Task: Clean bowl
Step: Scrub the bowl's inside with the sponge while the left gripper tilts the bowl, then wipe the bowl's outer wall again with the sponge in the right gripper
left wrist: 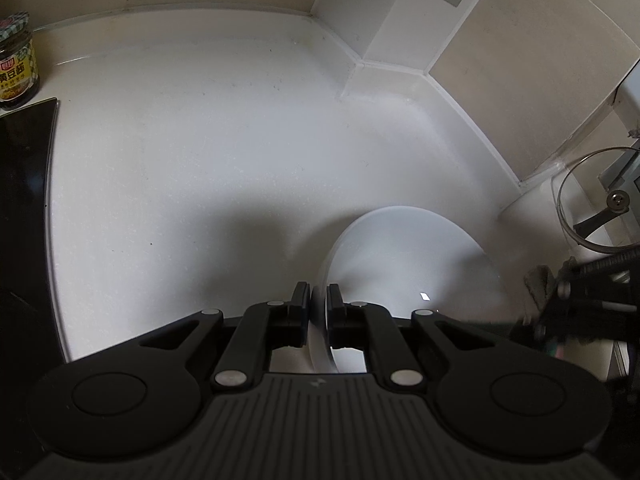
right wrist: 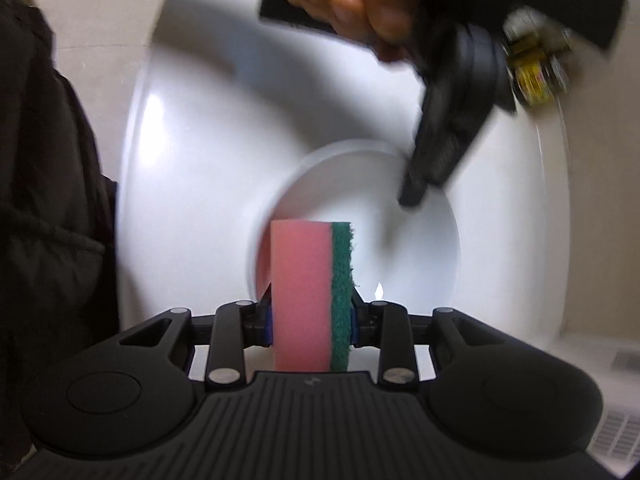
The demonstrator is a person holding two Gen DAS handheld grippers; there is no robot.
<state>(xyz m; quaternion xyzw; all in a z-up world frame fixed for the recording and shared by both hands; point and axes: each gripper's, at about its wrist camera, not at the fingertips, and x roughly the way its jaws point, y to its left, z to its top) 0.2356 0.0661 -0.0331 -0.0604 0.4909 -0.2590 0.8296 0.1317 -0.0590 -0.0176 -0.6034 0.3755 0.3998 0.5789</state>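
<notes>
The white bowl (left wrist: 404,264) is held up off the white worktop (left wrist: 200,140), toward its right-hand part near the tiled back corner, with its rim pinched between the fingers of the left gripper (left wrist: 319,300), whose jaws are pressed together on that thin edge. From the right wrist view the bowl (right wrist: 180,152) opens almost straight toward the right gripper (right wrist: 312,312), its flat round bottom directly ahead of the sponge (right wrist: 300,292) that this gripper clamps (pink foam on the left, green scouring layer on the right). The sponge's long axis runs forward along the fingers, so its far end points into the bowl and looks to be at or very near the bottom; actual contact cannot be made out through the blur. The right gripper is thus the nearer working tool, and the coming wipe likely turns on driving that end forward and around the inner wall while the left gripper (right wrist: 440,152), seen at the bowl's upper right rim, steadies it. Farther out, a sauce jar (left wrist: 16,60) stands at the worktop's back left edge and a glass pot lid (left wrist: 600,200) at its right edge.
</notes>
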